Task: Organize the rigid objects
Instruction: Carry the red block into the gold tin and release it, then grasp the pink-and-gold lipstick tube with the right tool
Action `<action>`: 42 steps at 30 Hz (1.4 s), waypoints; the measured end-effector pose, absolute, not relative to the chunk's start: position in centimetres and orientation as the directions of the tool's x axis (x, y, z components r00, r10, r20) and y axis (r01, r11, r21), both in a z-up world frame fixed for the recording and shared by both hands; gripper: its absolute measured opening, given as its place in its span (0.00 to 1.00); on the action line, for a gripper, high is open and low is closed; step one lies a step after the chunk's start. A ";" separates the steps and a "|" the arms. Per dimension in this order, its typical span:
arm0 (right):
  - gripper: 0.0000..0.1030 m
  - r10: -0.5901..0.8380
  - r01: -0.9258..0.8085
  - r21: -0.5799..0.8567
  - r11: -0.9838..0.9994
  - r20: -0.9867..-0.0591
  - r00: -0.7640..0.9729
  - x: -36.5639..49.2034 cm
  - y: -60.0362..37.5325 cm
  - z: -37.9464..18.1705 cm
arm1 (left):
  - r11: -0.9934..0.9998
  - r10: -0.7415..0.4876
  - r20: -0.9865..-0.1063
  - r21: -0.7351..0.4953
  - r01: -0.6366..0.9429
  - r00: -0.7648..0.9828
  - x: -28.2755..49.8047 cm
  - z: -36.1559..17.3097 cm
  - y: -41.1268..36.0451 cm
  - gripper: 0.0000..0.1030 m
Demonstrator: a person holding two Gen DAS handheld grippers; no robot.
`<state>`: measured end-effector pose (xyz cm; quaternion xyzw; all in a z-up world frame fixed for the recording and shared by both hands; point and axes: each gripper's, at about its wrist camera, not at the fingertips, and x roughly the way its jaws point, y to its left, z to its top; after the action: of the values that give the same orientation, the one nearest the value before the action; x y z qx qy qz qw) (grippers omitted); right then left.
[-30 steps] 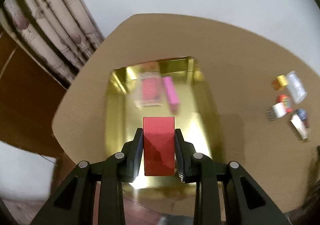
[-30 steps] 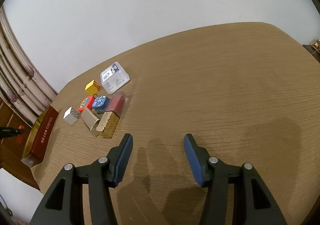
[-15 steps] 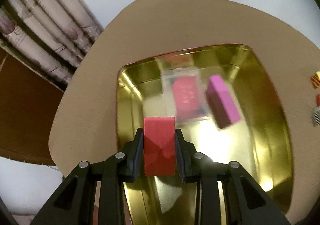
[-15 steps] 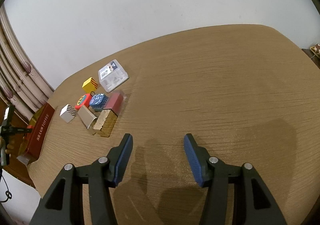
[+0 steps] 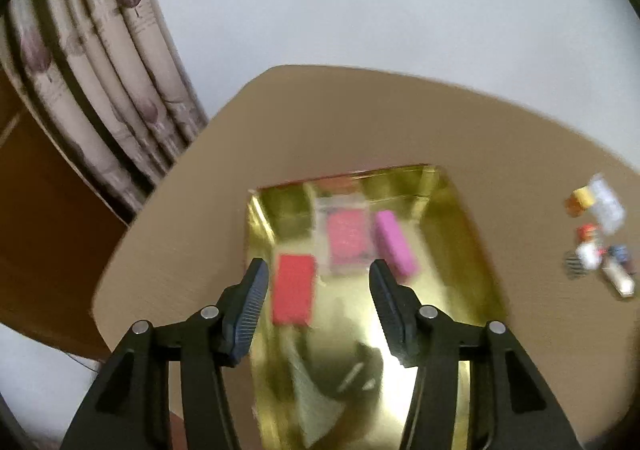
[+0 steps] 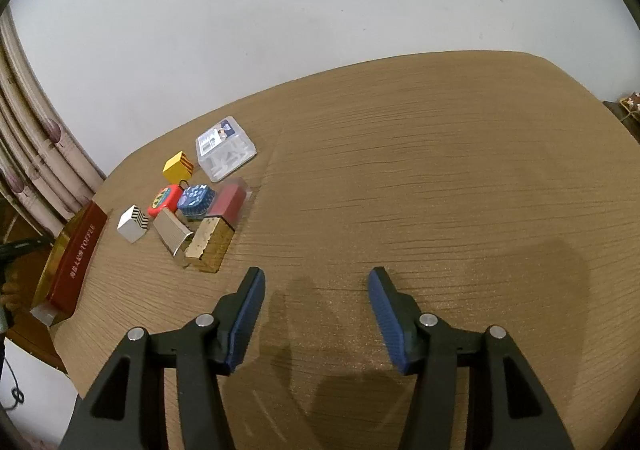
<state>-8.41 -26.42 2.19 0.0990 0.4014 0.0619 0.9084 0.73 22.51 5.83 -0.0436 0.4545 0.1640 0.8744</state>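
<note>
1. Since a second ago the red block (image 5: 293, 288) has left the left gripper (image 5: 316, 292): it was clamped between the pads then, and now it lies flat on the floor of the gold tin (image 5: 472, 250), free of both fingers.
2. Left gripper's jaws are opening; the red block shows in the gap between them, close to the left finger, with neither pad pressing on it. The view is blurred.
3. Three things lie in the gold tin: the red block nearest the gripper, a pink card in a clear sleeve (image 5: 347, 236) beyond it, and a magenta block (image 5: 394, 242) just right of that card.
4. The right gripper (image 6: 316, 292) hangs spread wide above the bare wooden table (image 6: 440, 169), nothing between its blue pads, its shadow on the wood beneath.
5. In the right wrist view one cluster of eight small items lies up and to the left of that gripper:
   - one clear plastic case (image 6: 225, 149), farthest away
   - one yellow cube (image 6: 178, 166)
   - one red round-cornered tin (image 6: 163, 200)
   - one blue patterned tin (image 6: 196, 199)
   - one dark red box in a clear sleeve (image 6: 228, 202)
   - one white cube with black zigzags (image 6: 133, 223)
   - one ribbed beige box (image 6: 172, 229)
   - one gold box (image 6: 210, 242), nearest the left finger of the right gripper
6. The tin's red lettered side (image 6: 78, 258) shows at the table's left edge, well apart from the right gripper.
7. One patterned curtain (image 5: 100, 61) hangs behind the table.
</note>
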 end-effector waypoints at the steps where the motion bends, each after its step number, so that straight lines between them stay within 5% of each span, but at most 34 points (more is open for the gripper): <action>1: 0.55 0.196 -0.035 0.233 0.972 -0.717 0.669 -8.4 -26.5 2.2 | 0.945 0.216 -0.805 0.030 -0.326 0.553 -0.5 6.5 21.8 0.48; 6: 0.55 0.228 -0.125 0.194 0.973 -0.722 0.653 -9.2 -24.7 3.3 | 0.940 0.127 -0.791 -0.096 -0.328 0.598 -6.5 7.4 17.9 0.61; 12: 0.55 0.244 -0.286 0.079 0.955 -0.755 0.609 -9.5 -19.0 5.0 | 0.923 0.077 -0.822 -0.155 -0.351 0.564 -12.7 3.5 13.7 0.61; 19: 0.55 0.259 -0.080 0.256 0.963 -0.804 0.536 -4.4 -19.0 5.6 | 0.922 0.005 -0.894 -0.169 -0.348 0.448 -15.6 -2.2 11.6 0.61; 23: 0.39 0.185 -0.043 0.189 0.981 -0.845 0.502 -2.2 -17.6 5.2 | 0.937 0.037 -0.891 -0.127 -0.326 0.452 -15.6 -2.0 10.8 0.61; 31: 0.22 0.070 0.005 0.079 0.997 -0.905 0.421 0.4 -16.3 3.5 | 0.974 0.108 -0.856 -0.009 -0.224 0.505 -16.0 -1.1 8.2 0.62; 42: 0.19 0.065 0.047 0.091 0.995 -0.913 0.403 0.3 -18.3 3.7 | 0.974 0.125 -0.856 0.010 -0.227 0.501 -16.1 -1.0 8.2 0.71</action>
<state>0.26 -18.27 3.72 0.0510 0.5463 0.0054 0.8360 -16.10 8.16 -1.01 -0.0520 0.4891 0.1018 0.8647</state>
